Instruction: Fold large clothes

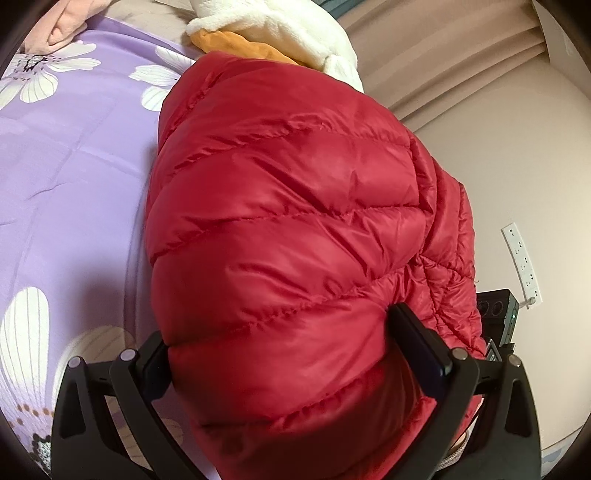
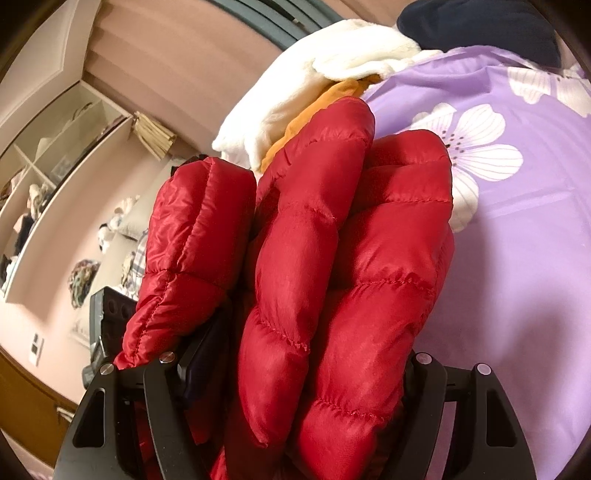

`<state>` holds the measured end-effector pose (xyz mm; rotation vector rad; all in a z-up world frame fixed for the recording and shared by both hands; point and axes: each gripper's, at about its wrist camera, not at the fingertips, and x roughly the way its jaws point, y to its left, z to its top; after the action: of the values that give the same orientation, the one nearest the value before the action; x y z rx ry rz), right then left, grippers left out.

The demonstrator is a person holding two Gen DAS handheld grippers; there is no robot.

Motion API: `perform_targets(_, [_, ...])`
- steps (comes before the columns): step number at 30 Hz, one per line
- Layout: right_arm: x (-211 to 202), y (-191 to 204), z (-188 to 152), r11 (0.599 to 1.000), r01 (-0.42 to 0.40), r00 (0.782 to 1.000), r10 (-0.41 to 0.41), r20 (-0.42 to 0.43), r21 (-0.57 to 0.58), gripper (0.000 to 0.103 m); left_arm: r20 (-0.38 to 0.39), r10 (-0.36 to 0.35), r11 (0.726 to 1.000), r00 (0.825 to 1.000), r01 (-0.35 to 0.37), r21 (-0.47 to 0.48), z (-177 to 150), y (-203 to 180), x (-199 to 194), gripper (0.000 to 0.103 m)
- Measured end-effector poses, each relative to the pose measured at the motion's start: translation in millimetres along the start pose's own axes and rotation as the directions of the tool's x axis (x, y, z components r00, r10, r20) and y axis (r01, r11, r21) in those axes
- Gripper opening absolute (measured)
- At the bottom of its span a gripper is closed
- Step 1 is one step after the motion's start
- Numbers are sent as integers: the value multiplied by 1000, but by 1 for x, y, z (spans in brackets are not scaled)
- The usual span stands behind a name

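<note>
A red quilted down jacket (image 1: pixel 288 221) is bunched up and held above a purple flowered bedsheet (image 1: pixel 66 177). My left gripper (image 1: pixel 291 354) is shut on a thick fold of the jacket; its fingers (image 1: pixel 417 339) press in from both sides. In the right wrist view the red jacket (image 2: pixel 332 258) stands in thick folds between the jaws. My right gripper (image 2: pixel 299 354) is shut on those folds. The fingertips of both grippers are mostly buried in the fabric. The other gripper's black body (image 1: pixel 498 310) shows behind the jacket's right edge.
A white fleece garment (image 1: pixel 280 26) over an orange one (image 1: pixel 236 44) lies at the bed's far end, with a pink cloth (image 1: pixel 62 26) at the far left. A dark garment (image 2: pixel 480 22) lies beyond. A power strip (image 1: pixel 521 262) lies on the floor. Shelves (image 2: pixel 55 155) line the wall.
</note>
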<state>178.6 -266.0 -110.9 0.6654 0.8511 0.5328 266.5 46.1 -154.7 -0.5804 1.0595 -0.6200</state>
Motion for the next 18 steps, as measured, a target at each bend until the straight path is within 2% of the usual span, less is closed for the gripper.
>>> perform_targets(18, [22, 2, 6, 1000, -18, 1000, 17, -25, -14, 77, 23, 30, 999, 999, -30, -12, -21, -9, -25, 103])
